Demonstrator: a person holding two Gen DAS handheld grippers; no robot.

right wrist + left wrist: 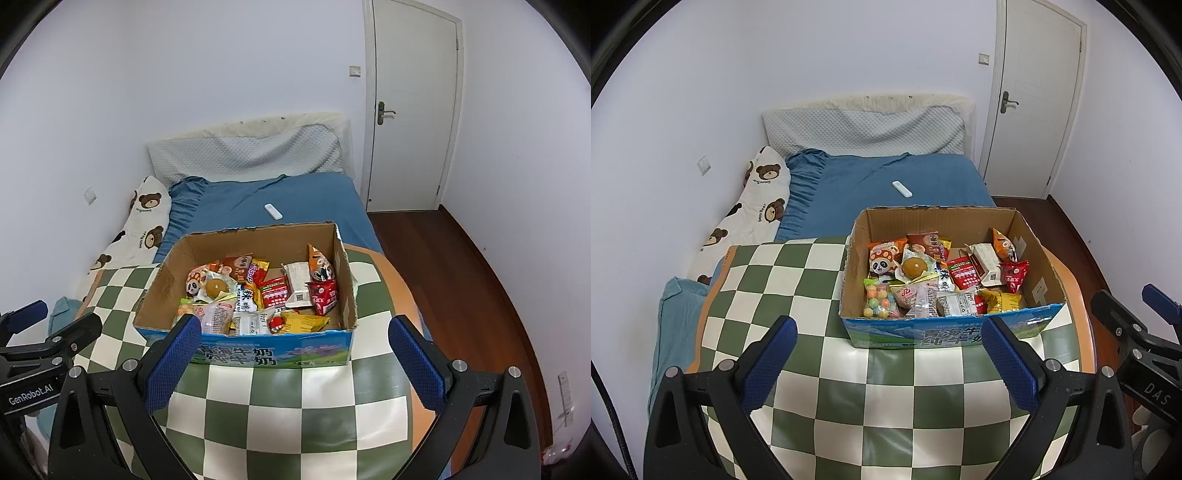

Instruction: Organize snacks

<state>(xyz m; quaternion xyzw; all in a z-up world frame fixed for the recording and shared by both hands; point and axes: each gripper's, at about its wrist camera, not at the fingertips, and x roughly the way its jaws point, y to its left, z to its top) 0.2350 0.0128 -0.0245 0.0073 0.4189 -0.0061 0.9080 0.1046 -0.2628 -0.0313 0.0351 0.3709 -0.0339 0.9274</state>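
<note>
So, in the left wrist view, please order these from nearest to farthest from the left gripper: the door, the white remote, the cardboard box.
From the left gripper:
1. Cardboard box, on the checkered table, just ahead.
2. White remote, on the blue bed behind the box.
3. Door, far right wall.

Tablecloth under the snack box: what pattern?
Green-and-cream checks on the tablecloth, clearest in the left wrist view.

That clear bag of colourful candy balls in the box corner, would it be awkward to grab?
Probably a little. The candy ball bag looks like thin, glossy film, so likely floppy and slippery. Its round, loose-looking candies could shift when squeezed. It seems small, so probably light.
</note>
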